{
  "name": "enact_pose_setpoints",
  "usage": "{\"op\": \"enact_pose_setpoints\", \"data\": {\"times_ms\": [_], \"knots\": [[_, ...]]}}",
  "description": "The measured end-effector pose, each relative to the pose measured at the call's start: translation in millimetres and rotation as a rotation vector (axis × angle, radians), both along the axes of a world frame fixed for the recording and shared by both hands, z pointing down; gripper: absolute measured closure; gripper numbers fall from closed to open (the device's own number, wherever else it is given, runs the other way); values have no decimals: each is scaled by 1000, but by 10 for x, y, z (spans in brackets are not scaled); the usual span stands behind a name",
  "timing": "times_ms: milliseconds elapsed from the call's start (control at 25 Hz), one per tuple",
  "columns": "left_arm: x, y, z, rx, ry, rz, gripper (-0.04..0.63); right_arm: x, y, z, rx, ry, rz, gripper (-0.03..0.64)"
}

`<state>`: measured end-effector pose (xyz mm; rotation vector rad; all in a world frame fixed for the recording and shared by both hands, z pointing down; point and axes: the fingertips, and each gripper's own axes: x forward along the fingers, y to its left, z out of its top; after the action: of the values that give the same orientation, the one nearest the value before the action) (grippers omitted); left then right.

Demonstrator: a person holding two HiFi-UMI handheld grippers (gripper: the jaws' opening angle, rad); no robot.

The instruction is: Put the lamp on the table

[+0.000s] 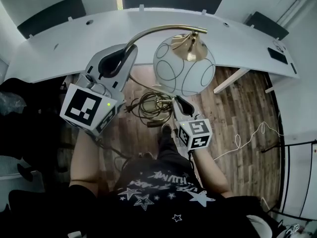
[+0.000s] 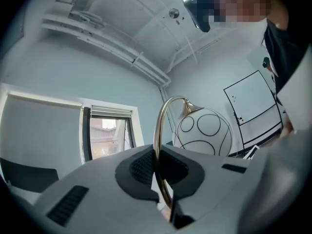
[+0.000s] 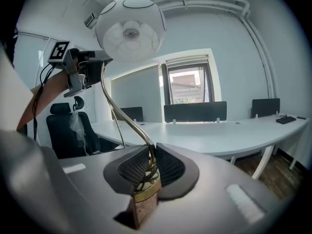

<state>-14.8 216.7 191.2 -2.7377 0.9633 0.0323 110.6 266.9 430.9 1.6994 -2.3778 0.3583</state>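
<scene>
Over the wooden floor (image 1: 237, 118), on the near side of the curved white table (image 1: 74, 43), we held the lamp (image 1: 183, 66) up in the air with both tools, so the task was under way but not finished. Our left gripper (image 1: 124, 56) was clamped tight on the brass arm (image 2: 158, 145) of the lamp, with the thin tube pinched between its dark pads where it began its arch toward the shade (image 2: 204, 130). Our right gripper (image 1: 182, 104) was closed on the lower end of the same tube, just above a brass collar (image 3: 146, 189), with the pads pressing on either side. Seen from the head, the round white shade with its black rings hung to the right of the left gripper and slightly overlapped the table's near edge. No part of the lamp rested on the tabletop. The cord (image 1: 148, 105) sat in a loose coil below, between the two grippers, and we could not tell whether it dangled or lay on the floor. We judged that the picking-up was done and the carry was partly made. What remained, as we judged it, was to bring the lamp farther over the tabletop, lower it until its foot stood upright there, and then let go with both grippers. The foot itself was mostly hidden under the right gripper, so we could not say how it would sit.
</scene>
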Motion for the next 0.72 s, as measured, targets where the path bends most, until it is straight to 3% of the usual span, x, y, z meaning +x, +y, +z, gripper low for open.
{"op": "enact_pose_setpoints", "data": {"times_ms": [200, 720], "knots": [[-6, 18, -19, -19, 4, -5, 591, -1, -4, -16, 12, -30, 3, 575], [-26, 77, -43, 25, 4, -26, 591, -15, -114, 0, 64, -42, -26, 575]]}}
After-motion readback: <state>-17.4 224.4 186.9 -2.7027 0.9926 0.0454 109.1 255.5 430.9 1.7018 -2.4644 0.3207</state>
